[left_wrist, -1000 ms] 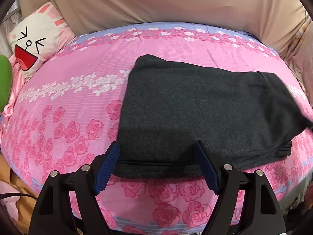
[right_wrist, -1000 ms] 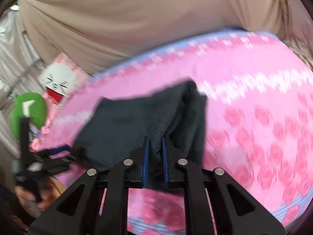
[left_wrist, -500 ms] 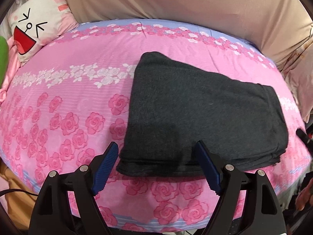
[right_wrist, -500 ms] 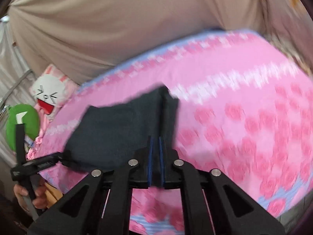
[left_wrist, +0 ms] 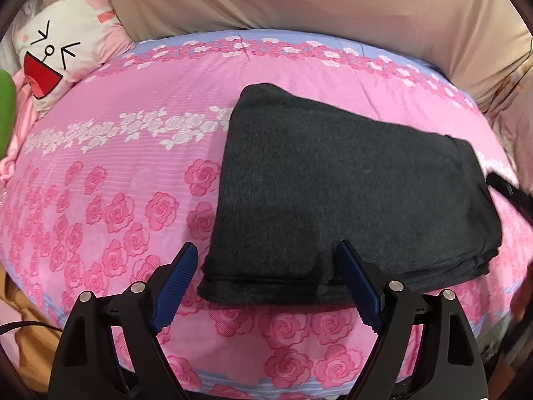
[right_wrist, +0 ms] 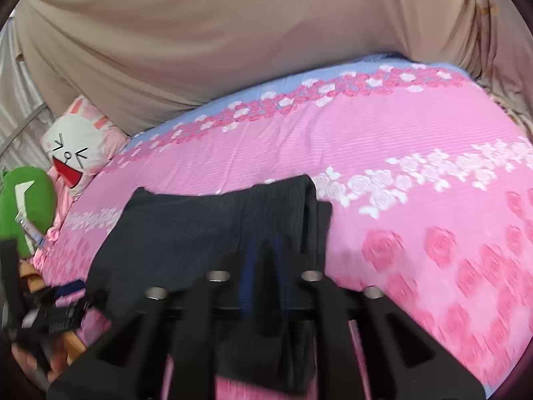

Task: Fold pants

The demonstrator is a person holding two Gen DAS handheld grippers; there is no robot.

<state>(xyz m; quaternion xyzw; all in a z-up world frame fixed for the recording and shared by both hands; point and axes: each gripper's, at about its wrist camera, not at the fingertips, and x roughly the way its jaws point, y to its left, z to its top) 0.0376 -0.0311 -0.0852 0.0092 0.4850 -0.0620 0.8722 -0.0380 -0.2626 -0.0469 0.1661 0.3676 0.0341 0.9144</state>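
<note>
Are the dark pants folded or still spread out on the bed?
Folded. The dark pants lie as a compact rectangle on the pink bedsheet, with stacked layer edges showing at the near right corner.

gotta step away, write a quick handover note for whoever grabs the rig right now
Left gripper: open, fingers astride the near edge of the pants, not gripping.
Right gripper: fingers opening, the pants' right edge between them; the view is blurred.
Pants: folded into a compact dark rectangle lying on the pink floral bedspread.
Done: the fold looks laid down.
Left: probably clear both grippers and tidy the edges if needed.
</note>
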